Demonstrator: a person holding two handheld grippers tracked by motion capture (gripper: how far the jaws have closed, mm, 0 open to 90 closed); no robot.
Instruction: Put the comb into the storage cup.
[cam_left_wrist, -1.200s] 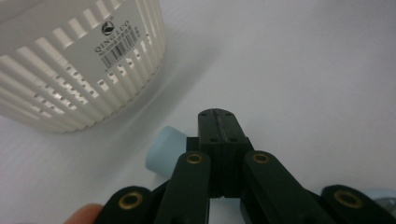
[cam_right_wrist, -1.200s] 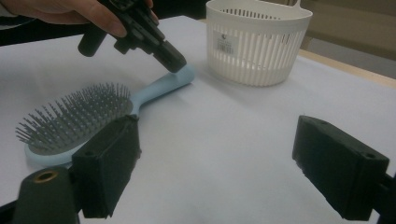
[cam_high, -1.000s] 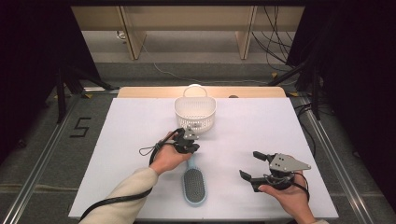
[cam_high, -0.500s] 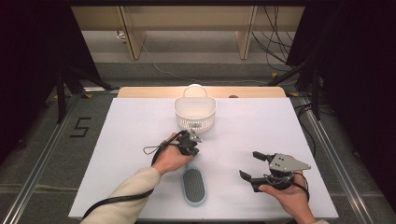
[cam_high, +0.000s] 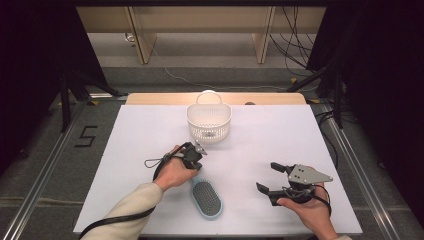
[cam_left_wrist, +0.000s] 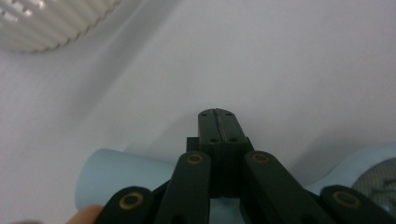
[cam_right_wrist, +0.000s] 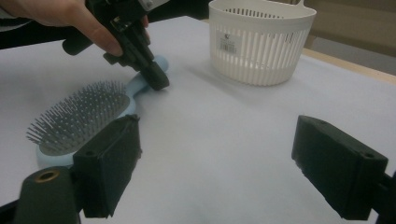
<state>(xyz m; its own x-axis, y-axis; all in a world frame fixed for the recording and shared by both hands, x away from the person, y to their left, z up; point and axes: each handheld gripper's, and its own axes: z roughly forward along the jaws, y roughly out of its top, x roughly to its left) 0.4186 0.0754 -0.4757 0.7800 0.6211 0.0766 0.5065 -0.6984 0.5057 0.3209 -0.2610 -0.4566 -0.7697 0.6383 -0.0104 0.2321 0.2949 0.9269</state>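
A light blue hairbrush (cam_high: 206, 198) with grey bristles lies on the white table (cam_high: 280, 140), its handle pointing toward the white slatted basket (cam_high: 209, 122). My left gripper (cam_high: 199, 149) is shut, its jaws pressed together with nothing between them, and its tip rests just over the brush handle (cam_left_wrist: 121, 172). From the right gripper view, that left gripper (cam_right_wrist: 156, 79) touches down beside the handle's end, near the hairbrush (cam_right_wrist: 79, 116) and basket (cam_right_wrist: 261, 42). My right gripper (cam_high: 268, 177) stands open and empty at the front right, its jaws (cam_right_wrist: 215, 172) wide apart above bare table.
The basket (cam_left_wrist: 46, 23) stands upright just beyond the left gripper. A wooden strip (cam_high: 215, 97) edges the table's far side. Cables and stand legs lie on the floor behind, and dark curtains flank both sides.
The left hand has shifted a little to the left with its jaws still together. The brush and the right hand have stayed put.
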